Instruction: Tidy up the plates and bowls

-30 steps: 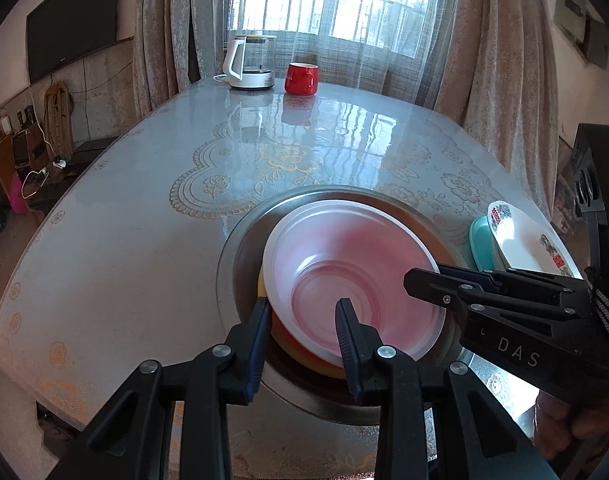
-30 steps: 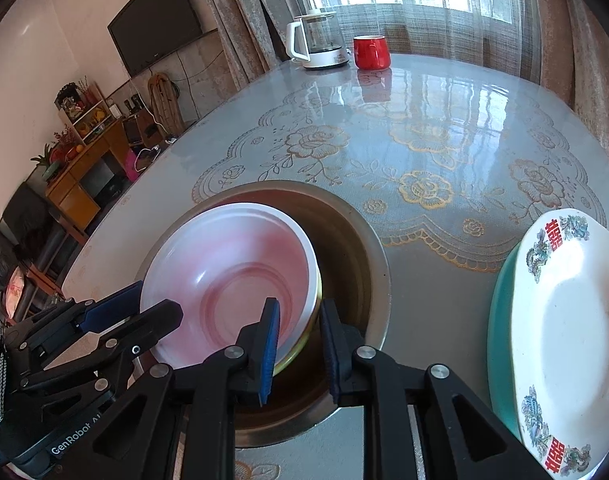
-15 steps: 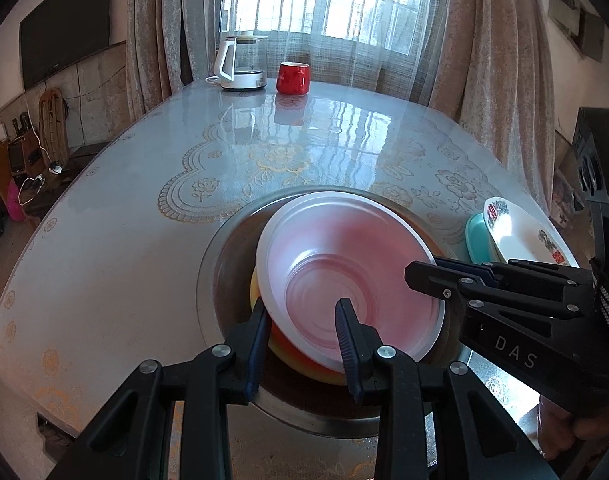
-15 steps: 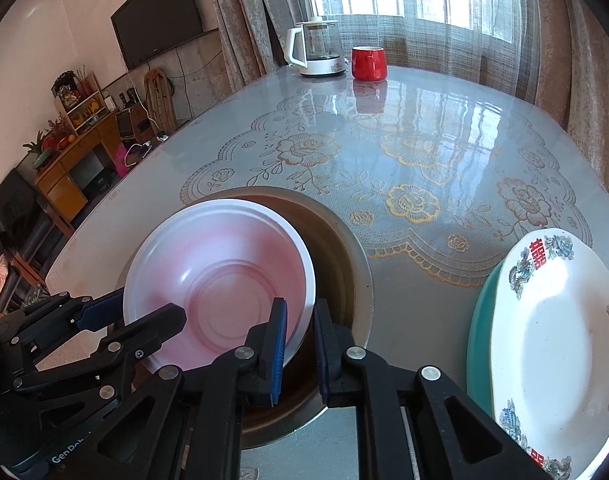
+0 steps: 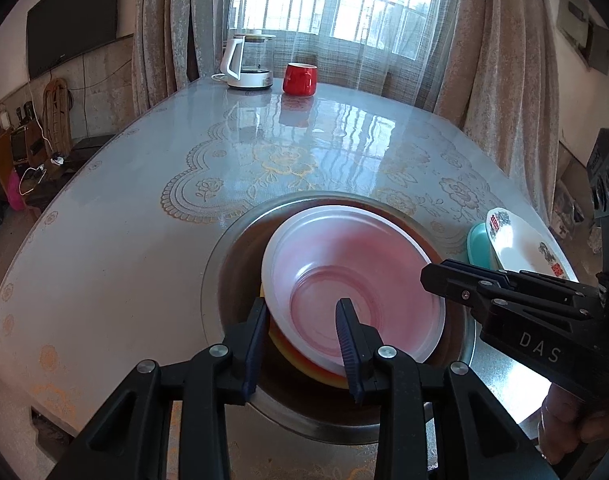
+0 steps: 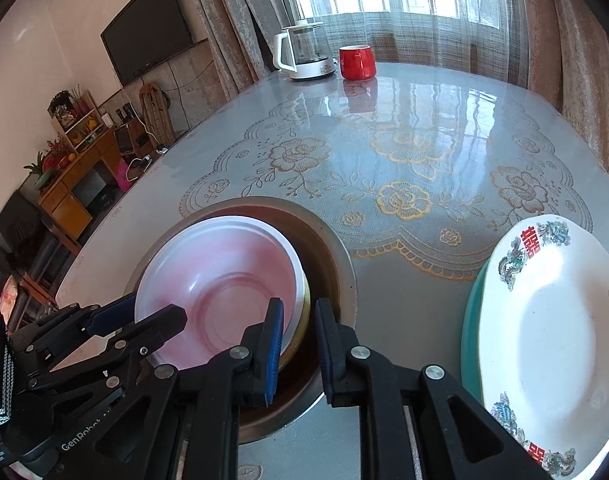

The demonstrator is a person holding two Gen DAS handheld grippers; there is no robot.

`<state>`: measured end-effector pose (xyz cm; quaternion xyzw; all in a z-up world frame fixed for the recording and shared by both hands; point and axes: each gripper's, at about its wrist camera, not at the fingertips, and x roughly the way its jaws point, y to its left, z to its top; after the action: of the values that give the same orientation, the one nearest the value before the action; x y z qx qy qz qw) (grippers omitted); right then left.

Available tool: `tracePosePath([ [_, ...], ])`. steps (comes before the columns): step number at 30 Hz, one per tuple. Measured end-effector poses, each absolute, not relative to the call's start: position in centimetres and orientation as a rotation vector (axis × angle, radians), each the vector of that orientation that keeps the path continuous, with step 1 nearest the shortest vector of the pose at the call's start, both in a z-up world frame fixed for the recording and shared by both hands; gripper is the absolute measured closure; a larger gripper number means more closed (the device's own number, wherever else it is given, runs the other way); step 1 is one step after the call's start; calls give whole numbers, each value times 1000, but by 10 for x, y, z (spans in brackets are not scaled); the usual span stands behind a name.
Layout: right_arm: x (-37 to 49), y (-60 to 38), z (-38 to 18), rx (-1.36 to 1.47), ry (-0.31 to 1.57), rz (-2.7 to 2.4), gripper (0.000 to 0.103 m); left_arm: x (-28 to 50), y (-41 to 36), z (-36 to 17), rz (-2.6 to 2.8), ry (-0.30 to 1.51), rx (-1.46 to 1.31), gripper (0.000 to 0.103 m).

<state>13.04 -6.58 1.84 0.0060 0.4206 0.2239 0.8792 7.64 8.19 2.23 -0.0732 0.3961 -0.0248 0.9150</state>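
Note:
A pink bowl [image 5: 356, 280] [image 6: 224, 288] sits nested on a yellow bowl [image 5: 304, 368] [image 6: 304, 320] inside a round steel basin [image 5: 232, 280] [image 6: 332, 256] sunk into the table. My left gripper [image 5: 302, 332] [image 6: 158, 312] is shut on the near rim of the stack, one pad outside and one inside the pink bowl. My right gripper [image 6: 298, 340] [image 5: 428, 278] straddles the stack's right rim. Its jaws are opening, and a dark gap shows between the outer pad and the rim. A white plate [image 6: 544, 340] [image 5: 516, 248] with red characters lies on a teal plate [image 6: 470, 340] [image 5: 478, 244] at the right.
A glass kettle [image 5: 244, 64] and a red mug [image 5: 300, 79] stand at the far end of the glossy table [image 5: 124, 240] by the curtained window. A hand shows under the right gripper at the lower right of the left wrist view. The table's near edge runs just below the basin.
The right gripper's jaws narrowed half a second ago and now stand wider apart at the rim. The left gripper and the bowls have not moved.

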Motion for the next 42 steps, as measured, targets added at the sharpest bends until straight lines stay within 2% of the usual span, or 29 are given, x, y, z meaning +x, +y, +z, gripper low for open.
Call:
tracePosePath([
  [14,122,-79,25,61,841,459,86,61,129,28,62,773,-220,68],
  [15,121,-81,25,72,842,461,85,60,132,27,65,776,-227,67],
  [17,121,-87,25,112,842,468,76,59,136,24,69,784,-247,66],
  [19,123,-92,23,130,847,456,74,59,138,21,75,792,-259,65],
  [34,124,-85,3,63,904,424,75,78,128,12,74,844,-170,64],
  [42,130,-79,3,25,922,440,75,89,123,4,80,871,-160,69],
])
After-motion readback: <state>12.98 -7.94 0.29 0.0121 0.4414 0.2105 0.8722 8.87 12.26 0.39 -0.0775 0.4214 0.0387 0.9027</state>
